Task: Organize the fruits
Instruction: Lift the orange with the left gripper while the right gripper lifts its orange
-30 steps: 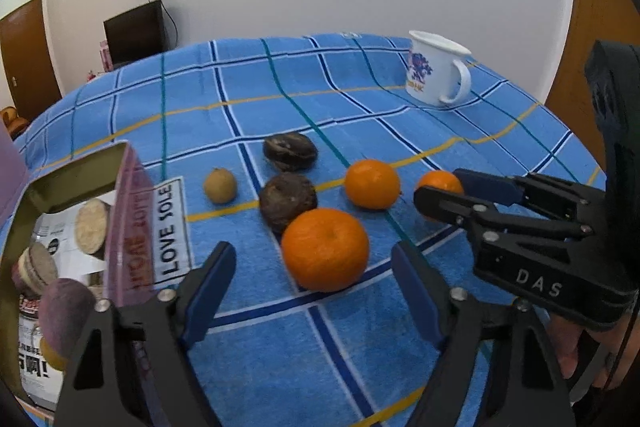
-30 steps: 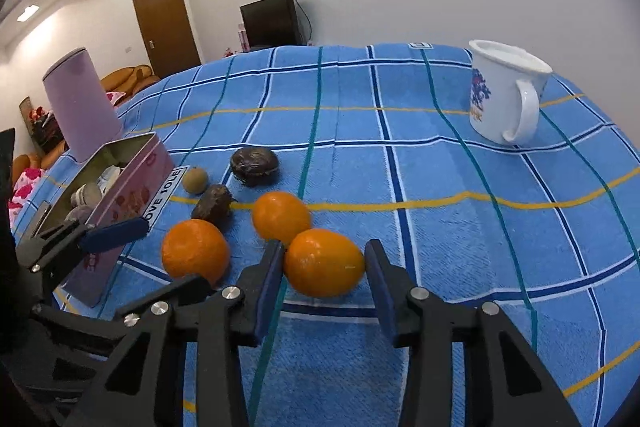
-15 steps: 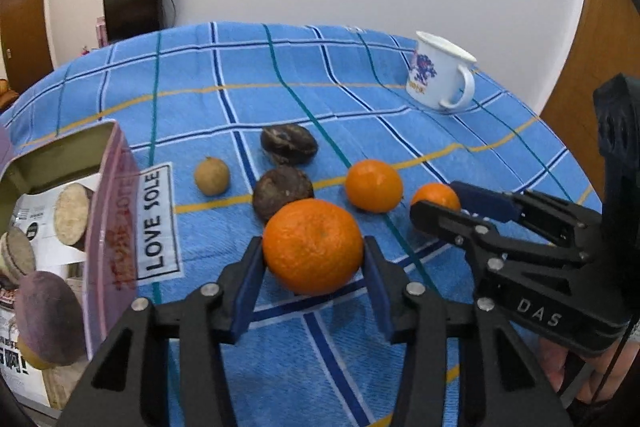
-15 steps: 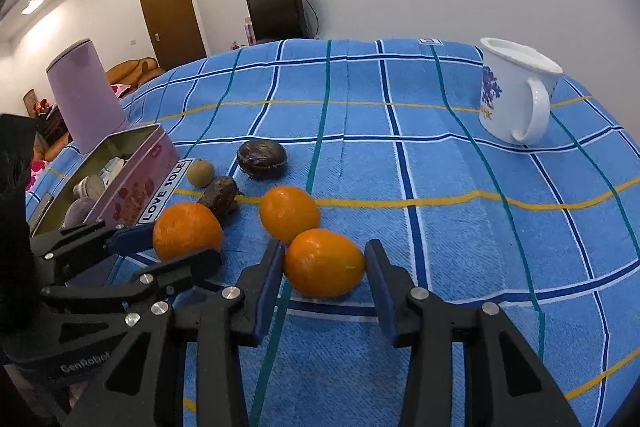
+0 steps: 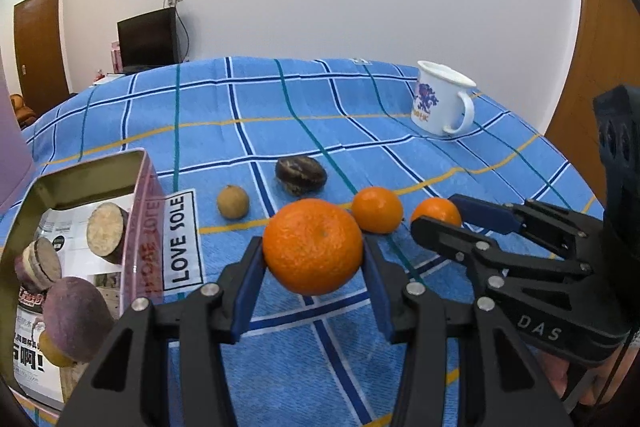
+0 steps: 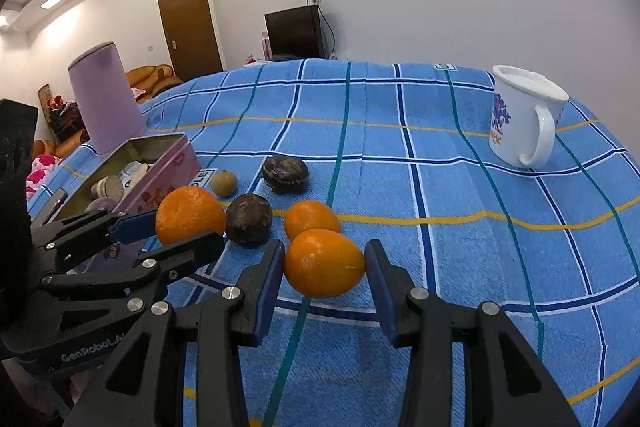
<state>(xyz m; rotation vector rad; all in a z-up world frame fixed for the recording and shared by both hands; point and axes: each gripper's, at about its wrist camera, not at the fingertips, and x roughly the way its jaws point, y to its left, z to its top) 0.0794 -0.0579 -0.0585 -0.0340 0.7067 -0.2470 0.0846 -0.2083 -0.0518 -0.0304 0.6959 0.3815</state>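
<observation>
Surface: a blue checked cloth point(image 5: 280, 115) with white, navy, teal and yellow lines covers the table.
Room: white walls, a brown door point(image 6: 188, 27), a dark screen point(image 6: 294, 31) behind the far edge of the table.
Large orange: the large orange point(image 5: 314, 245) is round, bright, with a dimpled skin; it sits between the blue pads of the left gripper point(image 5: 312, 291), lifted off the cloth.
Left gripper: its jaws have just been closing and now they clamp the large orange on both sides.
Oval orange: the oval orange point(image 6: 324, 263) is smooth and a little long; the right gripper point(image 6: 324, 281) clamps it, both pads touching.
Other fruit on cloth: one small orange point(image 6: 312, 219) just behind the oval one, two dark wrinkled fruits point(image 6: 286, 173), one small tan fruit point(image 6: 224, 183).
Tin: an open pink tin point(image 5: 150, 227) at the left, beside a "LOVE SOLE" label; inside lie cut purple-skinned pieces point(image 5: 106, 231) with pale flesh, on printed paper.
Mug: a white mug point(image 6: 522, 119) with a blue design stands upright at the far right, well apart from the fruit.
Purple container: a purple container point(image 6: 106, 99) stands behind the tin.
</observation>
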